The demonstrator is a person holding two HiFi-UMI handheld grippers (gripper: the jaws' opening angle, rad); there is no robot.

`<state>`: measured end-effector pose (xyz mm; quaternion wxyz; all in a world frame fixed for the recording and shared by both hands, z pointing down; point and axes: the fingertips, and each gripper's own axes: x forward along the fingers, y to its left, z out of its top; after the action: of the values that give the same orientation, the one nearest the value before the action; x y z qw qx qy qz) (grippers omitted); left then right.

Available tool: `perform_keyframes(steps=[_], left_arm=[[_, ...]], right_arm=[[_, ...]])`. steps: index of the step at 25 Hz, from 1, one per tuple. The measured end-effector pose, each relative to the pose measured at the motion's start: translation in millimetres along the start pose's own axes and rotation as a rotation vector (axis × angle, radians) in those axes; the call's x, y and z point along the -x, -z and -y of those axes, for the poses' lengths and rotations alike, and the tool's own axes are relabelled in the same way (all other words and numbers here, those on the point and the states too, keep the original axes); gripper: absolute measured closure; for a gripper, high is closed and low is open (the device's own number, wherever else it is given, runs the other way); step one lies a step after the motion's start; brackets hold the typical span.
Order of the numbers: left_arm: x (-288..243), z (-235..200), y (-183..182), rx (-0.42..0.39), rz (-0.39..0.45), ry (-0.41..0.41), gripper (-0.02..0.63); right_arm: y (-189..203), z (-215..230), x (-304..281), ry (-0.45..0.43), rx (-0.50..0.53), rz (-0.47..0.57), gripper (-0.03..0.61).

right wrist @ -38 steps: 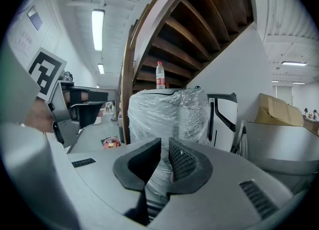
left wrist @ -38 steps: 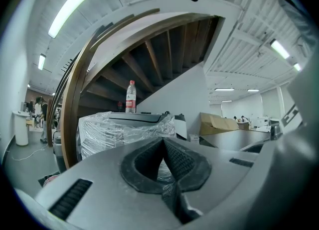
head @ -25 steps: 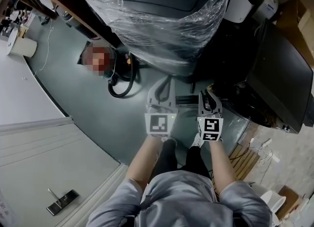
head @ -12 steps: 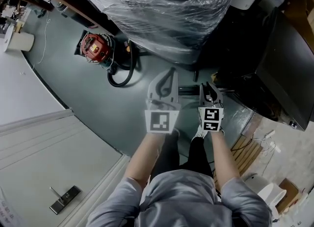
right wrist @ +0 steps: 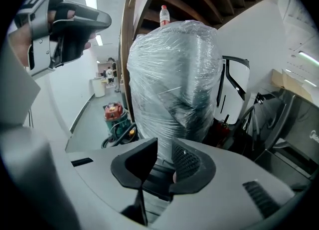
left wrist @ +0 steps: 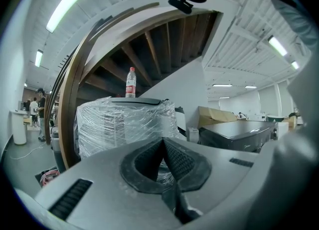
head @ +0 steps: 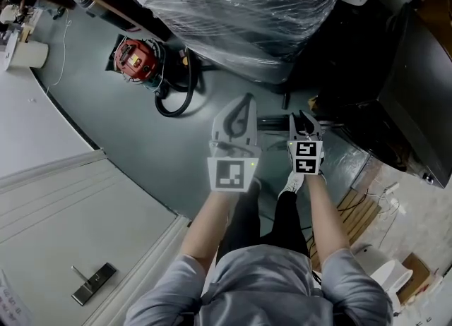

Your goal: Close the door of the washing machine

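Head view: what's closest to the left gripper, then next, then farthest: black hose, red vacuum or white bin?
1. black hose, just left of the left gripper.
2. red vacuum, farther up-left.
3. white bin, far left edge.

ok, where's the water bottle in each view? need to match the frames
Head view: not in it; the picture's upper edge cuts off the top of the plastic-wrapped appliance.
Left gripper view: the water bottle stands upright on the plastic-wrapped appliance, left of centre.
Right gripper view: the water bottle is at top centre, on the plastic-wrapped appliance.
Shared landmark: the plastic-wrapped appliance, in all three views.
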<state>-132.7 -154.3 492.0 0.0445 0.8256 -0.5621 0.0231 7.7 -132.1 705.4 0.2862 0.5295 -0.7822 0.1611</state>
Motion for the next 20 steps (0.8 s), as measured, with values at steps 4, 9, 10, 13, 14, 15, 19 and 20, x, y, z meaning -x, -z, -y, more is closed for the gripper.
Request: perform_keyframes(steps=[4, 9, 10, 13, 14, 15, 19, 20], left_arm=[[3.4, -2.3, 4.2, -0.007, -0.003, -0.006, 0.615], [6.5, -3.6, 3.1, -0.001, 0.000, -0.008, 0.615], [6.5, -3.7, 2.1, 0.000, 0.003, -0.009, 0.615], [6.0, -2.2, -0.8, -0.005, 0.009, -0.008, 0.615], [6.1, -1.4, -1.2, -0.010, 0.008, -0.006, 0.615], [6.2, -0.5, -1.6, -0.013, 0.009, -0.003, 0.615], [6.8, 3.5, -1.1, 0.002, 0.009, -0.003, 0.615], [7.0, 4.7, -0.7, 0.003, 0.008, -0.003, 0.615]], right_arm=[[18.5, 0.0, -17.1, -0.013, -0.017, -0.065, 0.514], [26.9, -4.1, -18.8, -0.009, -0.010, -0.100, 0.500], [27.2, -3.7, -19.0, -0.008, -0.015, -0.101, 0.499], [29.5, -2.6, -18.3, 0.002, -0.026, -0.101, 0.499], [30.0, -2.8, -17.4, 0.005, -0.030, -0.101, 0.499], [30.4, -3.1, -16.4, 0.008, -0.035, -0.100, 0.499], [35.5, -6.0, -10.6, 0.007, -0.057, -0.109, 0.499], [37.7, -7.1, -8.2, 0.002, -0.064, -0.112, 0.499]])
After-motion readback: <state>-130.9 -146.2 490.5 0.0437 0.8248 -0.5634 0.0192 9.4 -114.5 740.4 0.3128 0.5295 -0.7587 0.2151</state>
